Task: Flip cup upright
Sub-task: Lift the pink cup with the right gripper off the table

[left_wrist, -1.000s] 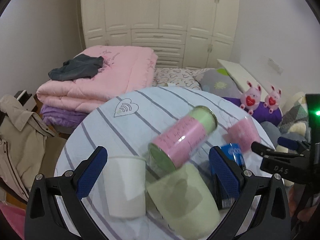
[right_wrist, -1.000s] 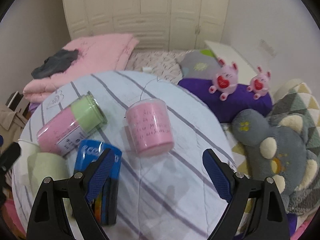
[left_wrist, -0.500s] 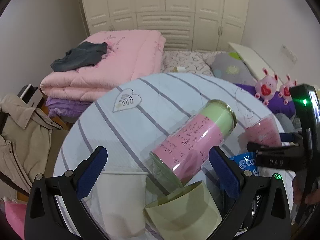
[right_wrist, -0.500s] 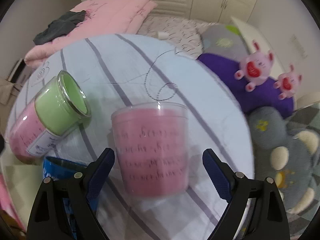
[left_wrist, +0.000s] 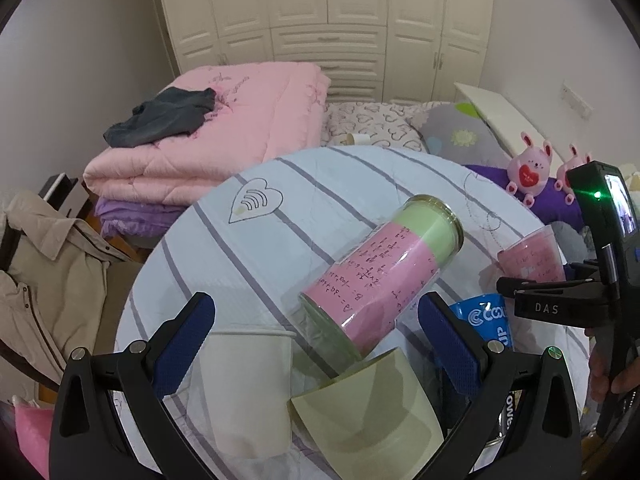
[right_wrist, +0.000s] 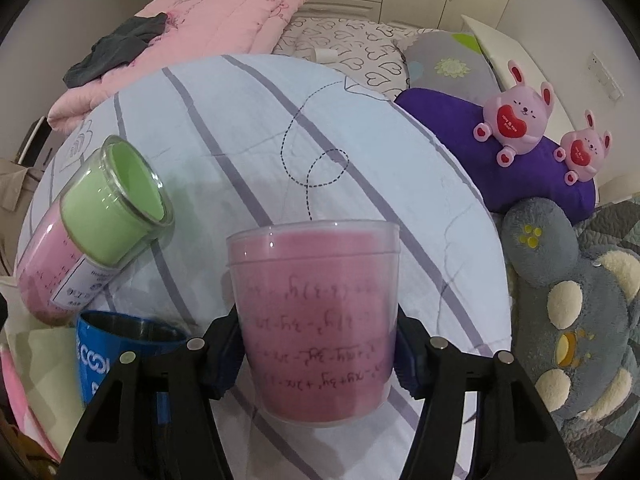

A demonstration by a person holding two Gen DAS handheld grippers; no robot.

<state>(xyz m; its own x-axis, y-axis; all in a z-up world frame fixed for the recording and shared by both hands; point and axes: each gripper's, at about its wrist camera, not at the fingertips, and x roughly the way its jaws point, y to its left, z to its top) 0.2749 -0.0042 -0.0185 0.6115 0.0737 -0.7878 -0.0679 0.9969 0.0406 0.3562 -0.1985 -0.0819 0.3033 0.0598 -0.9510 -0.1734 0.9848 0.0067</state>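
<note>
Hidden: in my right view my right tongs (right_wrist: pixel 318 354) cover the lower sides of the pink cup (right_wrist: pixel 316 320); the pads are mostly behind it. Whether its closed end is up I cannot tell; the writing on it reads inverted.
Cut off: the blue cup (right_wrist: pixel 120 344) at lower left of the right view is cropped by my tong arm; the white cup (left_wrist: pixel 248 384) and green cup (left_wrist: pixel 368 412) are partly behind my left tongs (left_wrist: pixel 316 340) at the bottom of the left view.
Right tongs: closed on the pink cup, pressing both sides, low centre of frame.
Left tongs: wide apart, gripping nothing.
Jar (left_wrist: pixel 384 276): lies on its side on the tabletop (left_wrist: pixel 256 248), lined with pink and green paper.
Pink cup: clear plastic, pink paper lining inside.
</note>
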